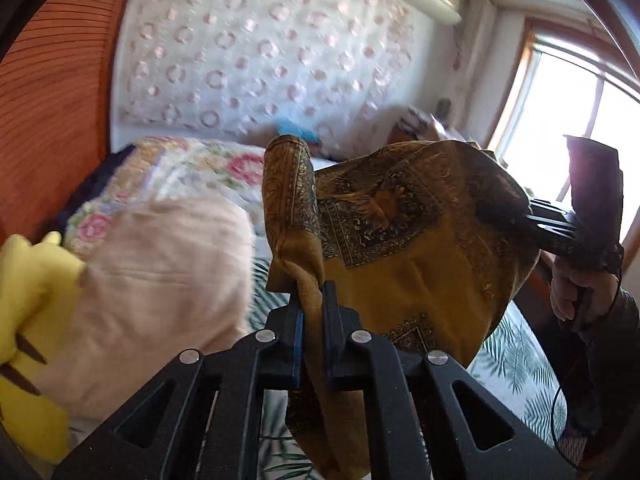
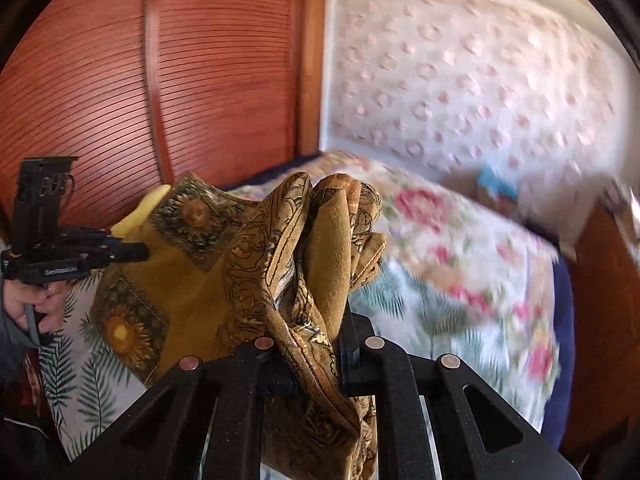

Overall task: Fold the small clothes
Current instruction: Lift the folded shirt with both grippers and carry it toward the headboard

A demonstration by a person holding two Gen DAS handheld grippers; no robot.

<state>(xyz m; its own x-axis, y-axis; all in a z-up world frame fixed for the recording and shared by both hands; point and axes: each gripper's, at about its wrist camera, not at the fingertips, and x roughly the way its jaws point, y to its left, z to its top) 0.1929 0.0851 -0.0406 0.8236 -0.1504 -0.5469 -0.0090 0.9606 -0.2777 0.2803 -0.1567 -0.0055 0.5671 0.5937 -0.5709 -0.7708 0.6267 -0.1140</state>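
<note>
We held a mustard-yellow scarf [image 1: 400, 264] in the air above the bed [image 1: 516, 364], stretched between our two tools. The cloth was thin, printed with dark paisley borders and square sunflower panels, and it sagged in a shallow curve between the grips. Our left gripper [image 1: 312, 304] pinched one bunched edge, a rolled fold standing up past the fingertips and a tail hanging below. Our right gripper [image 2: 308, 332] was clamped on the other edge, gathered there into several thick pleats. Beneath lay a palm-leaf sheet, with a floral quilt [image 2: 460, 240] farther off, a pink cloth [image 1: 160, 280] to the left, and something yellow [image 1: 32, 280] nearest left.
</note>
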